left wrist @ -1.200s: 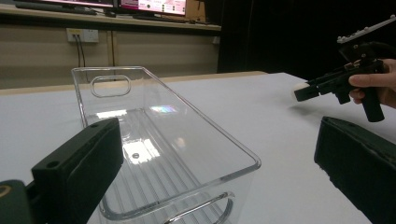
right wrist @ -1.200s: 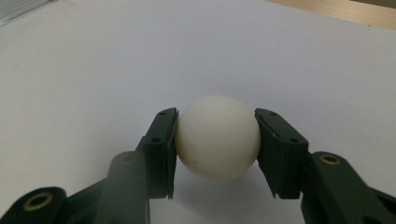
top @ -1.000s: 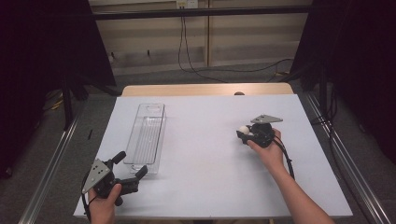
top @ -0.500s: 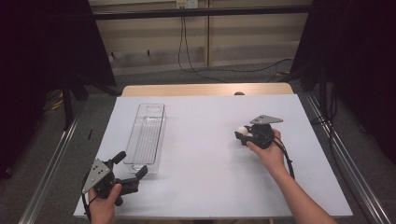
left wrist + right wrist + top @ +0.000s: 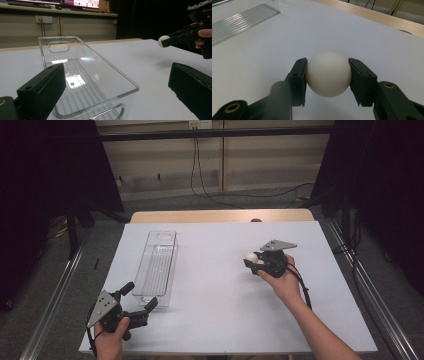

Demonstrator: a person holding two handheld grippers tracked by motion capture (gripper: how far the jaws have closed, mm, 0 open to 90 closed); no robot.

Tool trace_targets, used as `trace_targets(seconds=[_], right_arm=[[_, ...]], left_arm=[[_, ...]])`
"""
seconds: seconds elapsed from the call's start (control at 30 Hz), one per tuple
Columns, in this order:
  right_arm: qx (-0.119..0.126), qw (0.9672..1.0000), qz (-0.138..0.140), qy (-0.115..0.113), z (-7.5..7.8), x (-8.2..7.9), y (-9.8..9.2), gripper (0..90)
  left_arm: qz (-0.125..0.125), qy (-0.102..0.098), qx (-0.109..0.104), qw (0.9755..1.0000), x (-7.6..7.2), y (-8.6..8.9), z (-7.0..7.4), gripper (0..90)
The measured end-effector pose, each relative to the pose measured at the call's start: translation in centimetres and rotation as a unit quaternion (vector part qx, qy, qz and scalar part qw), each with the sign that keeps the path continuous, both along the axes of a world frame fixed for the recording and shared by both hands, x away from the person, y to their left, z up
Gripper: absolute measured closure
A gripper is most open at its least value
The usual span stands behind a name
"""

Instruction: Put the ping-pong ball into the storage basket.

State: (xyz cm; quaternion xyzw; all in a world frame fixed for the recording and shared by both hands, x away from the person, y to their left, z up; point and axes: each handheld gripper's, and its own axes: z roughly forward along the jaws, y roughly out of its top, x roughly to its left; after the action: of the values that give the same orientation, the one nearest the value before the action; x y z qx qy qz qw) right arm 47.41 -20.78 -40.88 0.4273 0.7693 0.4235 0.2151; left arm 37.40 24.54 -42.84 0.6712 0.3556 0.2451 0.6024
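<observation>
- Right of centre in the high view, the right gripper (image 5: 254, 261) is clenched on a white ball (image 5: 251, 256), both pads pressed against its sides. In the right gripper view the ball (image 5: 328, 74) sits squarely between the jaws, apparently lifted just clear of the white table (image 5: 215, 320) — a grip across the widest part, which should keep a smooth sphere from squirting out.
- Left of centre in the high view, a clear plastic bin (image 5: 159, 265) lies lengthwise on the table, open top up and empty, well apart from the ball. It looks to be where the ball is headed.
- At the lower left, the left gripper (image 5: 141, 304) rests low by the bin's near end, jaws spread wide and grasping nothing. In the left gripper view the bin (image 5: 85, 75) rises between those jaws — likely placed to steady the light container if needed.
- The carry from right to left across the bare tabletop appears not yet done.
</observation>
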Motion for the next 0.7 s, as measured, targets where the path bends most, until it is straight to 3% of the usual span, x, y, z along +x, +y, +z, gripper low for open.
trace_targets(seconds=[0.7], right_arm=[[0.008,0.9995,0.030,-0.012,1.6,0.2,2.6,51.4]], left_arm=[[0.001,0.000,0.001,1.0000,0.0,0.0,0.0,1.4]])
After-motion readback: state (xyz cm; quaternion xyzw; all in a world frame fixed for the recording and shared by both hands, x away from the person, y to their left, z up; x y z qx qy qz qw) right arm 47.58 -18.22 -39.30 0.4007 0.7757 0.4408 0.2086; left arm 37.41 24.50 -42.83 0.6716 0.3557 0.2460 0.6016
